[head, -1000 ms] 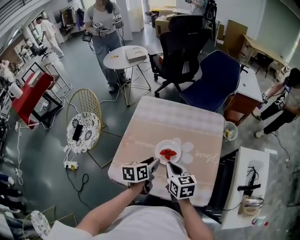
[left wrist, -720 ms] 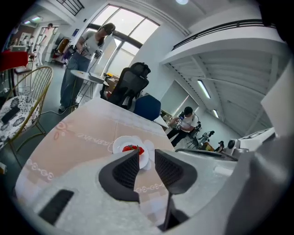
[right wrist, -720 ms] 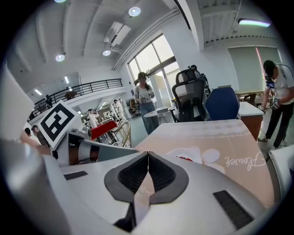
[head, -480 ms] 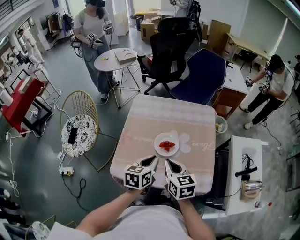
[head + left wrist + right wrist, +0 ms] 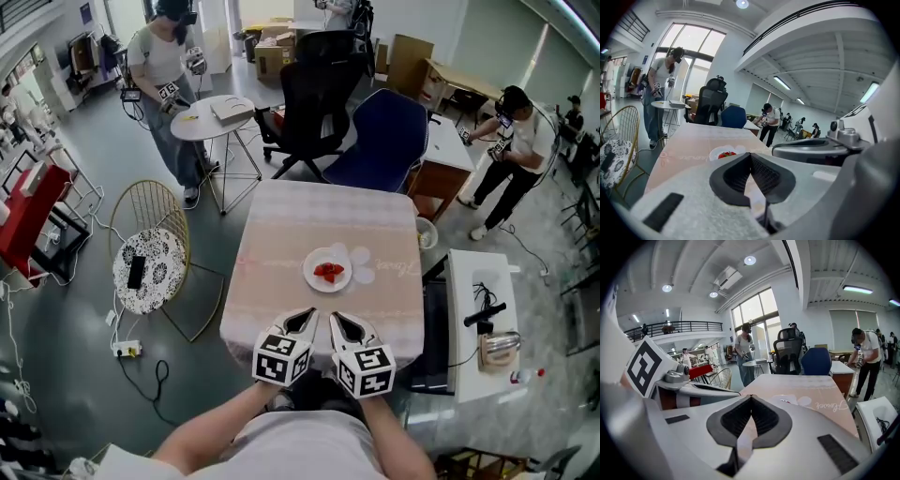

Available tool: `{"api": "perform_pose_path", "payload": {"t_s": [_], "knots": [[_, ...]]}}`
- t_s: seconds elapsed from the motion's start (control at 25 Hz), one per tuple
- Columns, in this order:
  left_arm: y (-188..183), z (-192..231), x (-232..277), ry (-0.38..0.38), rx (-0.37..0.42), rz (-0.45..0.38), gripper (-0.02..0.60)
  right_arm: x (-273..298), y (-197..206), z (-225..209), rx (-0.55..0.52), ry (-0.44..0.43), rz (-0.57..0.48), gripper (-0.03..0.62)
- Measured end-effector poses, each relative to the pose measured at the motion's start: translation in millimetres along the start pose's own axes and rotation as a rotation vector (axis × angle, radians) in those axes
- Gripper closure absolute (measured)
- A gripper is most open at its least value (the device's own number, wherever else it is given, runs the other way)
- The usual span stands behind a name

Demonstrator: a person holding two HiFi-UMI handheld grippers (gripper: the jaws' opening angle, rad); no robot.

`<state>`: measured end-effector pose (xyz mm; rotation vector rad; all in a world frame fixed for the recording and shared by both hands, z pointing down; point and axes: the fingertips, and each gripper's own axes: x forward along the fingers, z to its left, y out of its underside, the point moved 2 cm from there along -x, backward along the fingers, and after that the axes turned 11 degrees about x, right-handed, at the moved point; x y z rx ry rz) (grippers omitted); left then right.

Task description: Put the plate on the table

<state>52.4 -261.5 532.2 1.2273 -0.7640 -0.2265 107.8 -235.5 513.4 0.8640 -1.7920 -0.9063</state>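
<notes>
One white plate [image 5: 316, 265] sat flat near the middle of the table [image 5: 281, 225], with a few red strawberries [image 5: 328, 272] piled on it, so the placing looked done. It appeared stiff, light and breakable, with a smooth glaze that was likely slippery. Any further hold would best pinch the thin rim and keep it level to hold the fruit in place. Nearer the person, over the table's near edge and apart from the plate, the left gripper [image 5: 302, 322] had just been closing and its jaws met on nothing. Beside it, the right gripper [image 5: 341, 326] was likewise closed and empty.
</notes>
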Motion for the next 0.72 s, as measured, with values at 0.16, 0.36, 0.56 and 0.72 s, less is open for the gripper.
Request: {"api": "perform_pose_path", "payload": {"t_s": [0.16,0.36,0.56,0.72], "knots": [[0.8,-6.8,-11.0,0.018,0.018,-0.029,0.575,-6.4,5.2,7.2,-0.006,0.012,-0.005,0.589],[3.8,-5.8,-20.2,0.02,0.021,-0.046,0.575,-8.6,9.9,15.1,-0.023,0.014,0.001,0.589],[5.4,-4.9,-26.1,0.031,0.021,-0.049,0.575,-7.7,10.8,21.6,-0.039,0.016,0.002,0.589],[7.5,-0.3,-28.4,0.03,0.013,-0.041,0.575,-6.4,9.0,27.2,-0.044,0.014,-0.001,0.589]]}}
